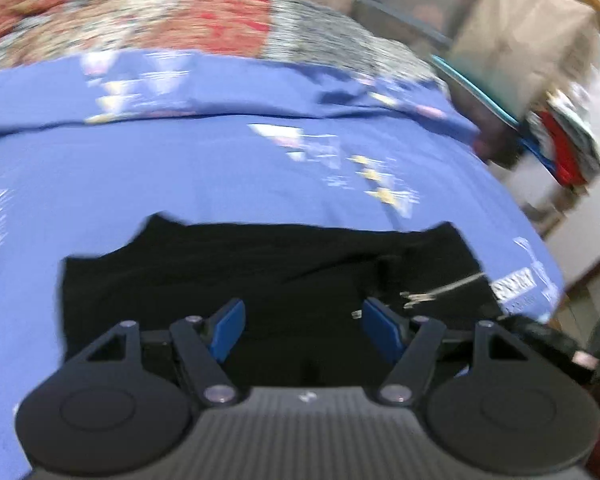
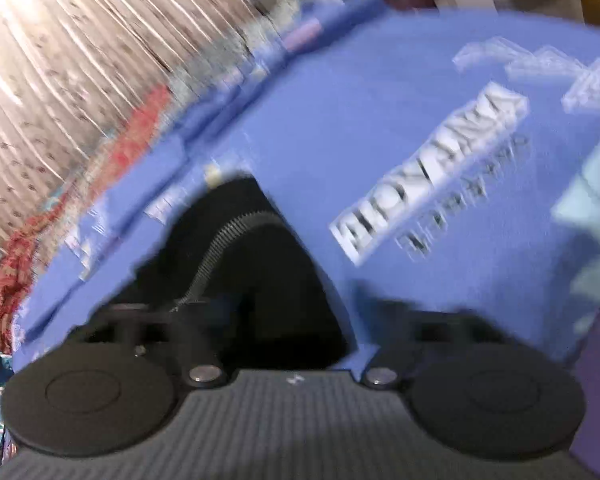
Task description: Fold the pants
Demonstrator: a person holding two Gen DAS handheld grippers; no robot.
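Note:
Black pants [image 1: 260, 272] lie folded on a blue printed bedsheet [image 1: 220, 168]. My left gripper [image 1: 302, 326] hovers over their near edge, its blue pads [image 1: 230, 328] wide apart and empty. A light drawstring [image 1: 440, 292] trails across the pants on the right. In the right wrist view the frame is blurred; black cloth with a ribbed band [image 2: 236, 240] fills the space ahead of the right gripper. That gripper's fingertips are lost in the dark cloth, so I cannot tell how its jaws stand.
A red patterned quilt [image 1: 160, 28] lies behind the sheet. Boxes and stacked clothes [image 1: 560, 148] stand off the bed's right side. A pale curtain [image 2: 60, 80] hangs at the left in the right wrist view. The sheet carries a white printed logo [image 2: 428, 172].

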